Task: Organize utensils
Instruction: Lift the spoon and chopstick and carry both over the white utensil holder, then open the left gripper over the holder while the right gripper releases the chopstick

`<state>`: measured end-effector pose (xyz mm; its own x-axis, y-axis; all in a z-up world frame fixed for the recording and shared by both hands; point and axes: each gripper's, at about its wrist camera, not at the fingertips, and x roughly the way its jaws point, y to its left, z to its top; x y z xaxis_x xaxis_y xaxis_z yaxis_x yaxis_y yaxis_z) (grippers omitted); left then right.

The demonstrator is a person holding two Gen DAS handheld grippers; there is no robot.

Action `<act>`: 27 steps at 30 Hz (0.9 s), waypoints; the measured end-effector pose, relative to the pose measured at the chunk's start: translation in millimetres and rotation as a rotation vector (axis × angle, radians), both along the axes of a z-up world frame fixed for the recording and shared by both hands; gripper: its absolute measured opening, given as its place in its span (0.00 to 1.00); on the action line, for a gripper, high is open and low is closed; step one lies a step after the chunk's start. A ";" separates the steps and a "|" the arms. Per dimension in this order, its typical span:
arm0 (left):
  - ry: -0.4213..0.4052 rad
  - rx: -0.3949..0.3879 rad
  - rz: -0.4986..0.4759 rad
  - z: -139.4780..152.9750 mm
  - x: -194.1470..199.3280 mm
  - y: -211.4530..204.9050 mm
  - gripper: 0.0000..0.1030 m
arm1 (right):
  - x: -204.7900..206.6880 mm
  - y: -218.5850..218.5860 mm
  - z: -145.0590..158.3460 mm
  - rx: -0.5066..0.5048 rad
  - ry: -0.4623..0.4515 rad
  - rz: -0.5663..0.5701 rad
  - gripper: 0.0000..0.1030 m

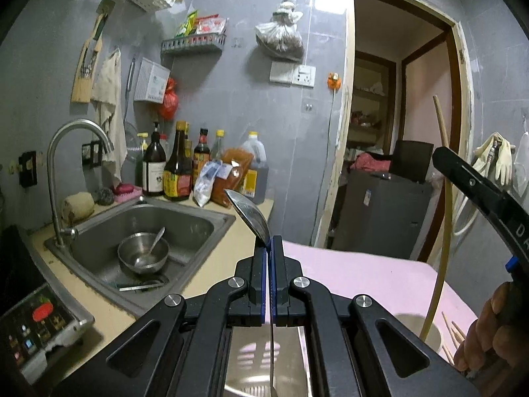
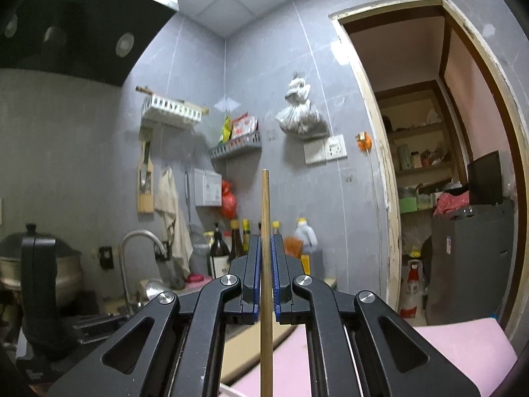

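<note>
Clenched between my left claw's (image 1: 268, 248) blue pads, a shiny steel spoon (image 1: 249, 215) rises above the steel sink (image 1: 185, 221); my right claw (image 2: 264, 248) pinches an upright wooden chopstick (image 2: 265, 218); bottle labels beside that sink are unreadable.

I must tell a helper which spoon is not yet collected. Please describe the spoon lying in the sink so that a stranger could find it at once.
Find the steel sink under the curved tap, left of the pink board. In it sits a round metal bowl, and the spoon leans inside that bowl, handle up to the right. The other spoon is held upright in the left gripper.
</note>
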<state>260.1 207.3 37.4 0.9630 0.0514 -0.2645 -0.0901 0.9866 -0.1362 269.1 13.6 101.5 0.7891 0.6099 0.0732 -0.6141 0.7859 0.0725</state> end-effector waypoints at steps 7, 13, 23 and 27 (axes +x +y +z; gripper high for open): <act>0.053 -0.064 -0.062 -5.7 -7.2 2.1 0.02 | -8.8 -4.8 -14.8 -0.046 0.049 -0.001 0.04; 0.076 -0.146 -0.097 0.2 -17.8 6.4 0.32 | -11.3 -12.3 -16.7 -0.062 0.098 0.005 0.09; -0.034 -0.164 -0.075 41.6 -47.0 1.5 0.63 | -23.4 -35.3 8.1 -0.018 0.054 -0.014 0.51; -0.096 -0.162 -0.079 57.1 -57.8 -10.7 0.81 | -31.3 -54.3 21.4 0.001 0.023 -0.067 0.68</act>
